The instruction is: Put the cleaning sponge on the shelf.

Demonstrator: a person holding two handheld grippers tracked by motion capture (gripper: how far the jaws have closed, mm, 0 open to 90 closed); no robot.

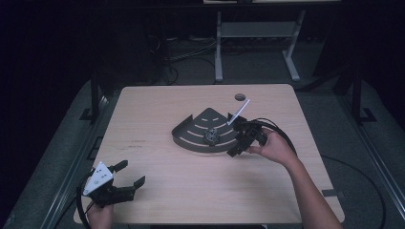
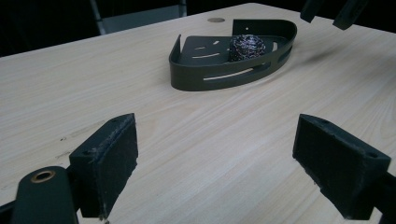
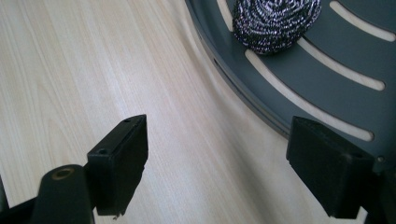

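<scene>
1 scourer (image 1: 211, 136) sits in 1 dark slotted tray (image 1: 191, 139), mid-table. 2 grippers: R gripper (image 1: 237, 141) at tray's right edge, jaws apart, nothing btwn; L gripper (image 1: 128, 172) near front-left corner, jaws wide, empty. Light wood table (image 1: 157, 181), 1 grommet hole (image 1: 239, 97); dark room, metal frame (image 1: 258, 33) behind.

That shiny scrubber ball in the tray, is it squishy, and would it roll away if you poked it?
Probably squishy: the scrubber looks like loosely coiled wire, so jaws would likely sink in. It seems light for its size. A poke might rock it, but its rough coils and the tray wall should stop it rolling far.
</scene>
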